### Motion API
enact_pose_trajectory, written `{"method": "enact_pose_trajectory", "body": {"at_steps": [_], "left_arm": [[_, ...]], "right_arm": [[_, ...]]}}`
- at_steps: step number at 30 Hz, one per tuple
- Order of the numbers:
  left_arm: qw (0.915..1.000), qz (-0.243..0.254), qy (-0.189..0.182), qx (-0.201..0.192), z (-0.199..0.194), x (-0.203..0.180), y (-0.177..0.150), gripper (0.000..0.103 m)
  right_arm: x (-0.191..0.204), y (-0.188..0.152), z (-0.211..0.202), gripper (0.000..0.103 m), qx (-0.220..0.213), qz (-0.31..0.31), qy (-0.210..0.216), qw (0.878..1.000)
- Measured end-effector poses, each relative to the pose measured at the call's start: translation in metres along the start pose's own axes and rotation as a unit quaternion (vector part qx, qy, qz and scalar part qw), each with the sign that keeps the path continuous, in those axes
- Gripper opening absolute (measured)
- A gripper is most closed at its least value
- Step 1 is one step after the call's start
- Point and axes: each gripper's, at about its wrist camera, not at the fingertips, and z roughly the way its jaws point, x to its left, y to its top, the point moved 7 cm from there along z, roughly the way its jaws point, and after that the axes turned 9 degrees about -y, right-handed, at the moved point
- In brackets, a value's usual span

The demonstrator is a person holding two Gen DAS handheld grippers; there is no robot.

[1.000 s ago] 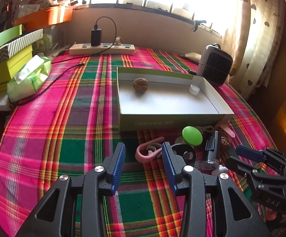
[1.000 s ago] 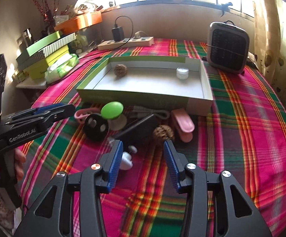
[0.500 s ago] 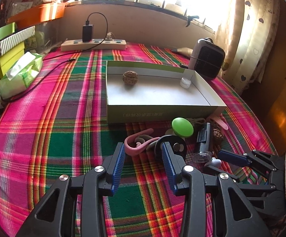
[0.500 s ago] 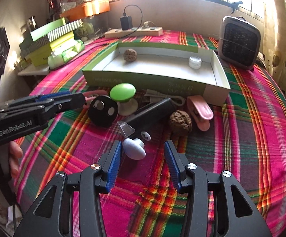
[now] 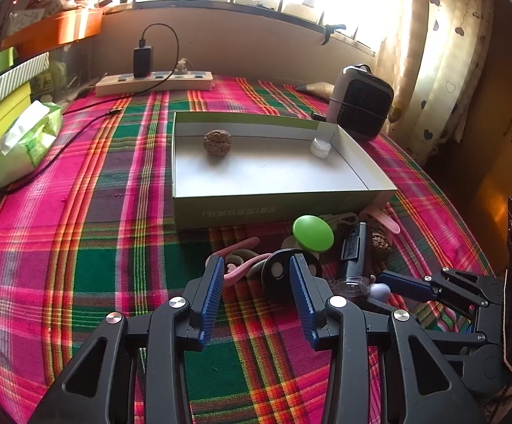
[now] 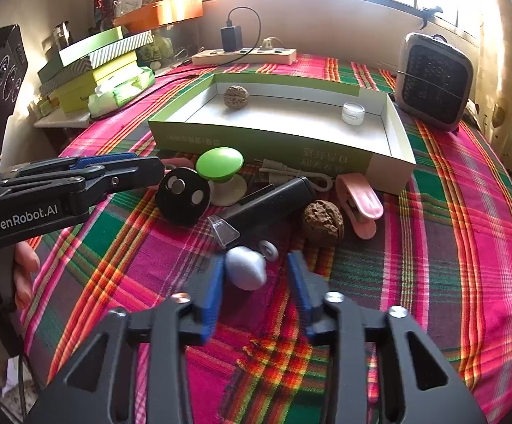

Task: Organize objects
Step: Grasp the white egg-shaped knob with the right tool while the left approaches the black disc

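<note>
Small objects sit heaped on the plaid counter (image 6: pixel 468 247) just ahead of both tongs, pressed against the near wall of the open green box (image 5: pixel 273 212). From the right wrist the heap reads clearly: a pale blue mushroom-shaped piece (image 6: pixel 245 270), a black disc (image 6: pixel 183 196), a green knob (image 6: pixel 220 164), a black tube (image 6: pixel 273 198), a walnut (image 6: pixel 322 222) and a pink clip (image 6: pixel 360 203) lying beyond it. The left wrist view hides most of that walnut and clip behind the tube, but it alone shows a pink curved hook (image 5: pixel 242 258) beside the disc. Inside the box, well beyond the tongs, rest a second walnut (image 5: pixel 218 142) and a small clear jar (image 5: pixel 320 146).

Right tongs (image 6: pixel 256 282) stand wide open, the blue piece lying between the pads close to the left pad; contact cannot be confirmed. Left tongs (image 5: pixel 256 282) are equally wide open and grip nothing, the black disc (image 5: pixel 280 270) framed just beyond the tips, with the hook's end at the left pad. In the right view they reach in from the left, tips beside the disc.
</note>
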Motion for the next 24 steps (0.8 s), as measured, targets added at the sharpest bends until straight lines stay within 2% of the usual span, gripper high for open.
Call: {"method": "enact_pose_trajectory", "body": {"at_steps": [7, 24], "left_arm": [[1.0, 0.004, -0.002, 0.004, 0.003, -0.003, 0.0, 0.037], [0.9994, 0.033, 0.001, 0.013, 0.017, -0.015, 0.003, 0.038]], "right_arm": [[-0.005, -0.001, -0.001, 0.024, 0.0, 0.002, 0.001, 1.0], [-0.023, -0.011, -0.007, 0.024, -0.004, 0.009, -0.022, 1.0]]}}
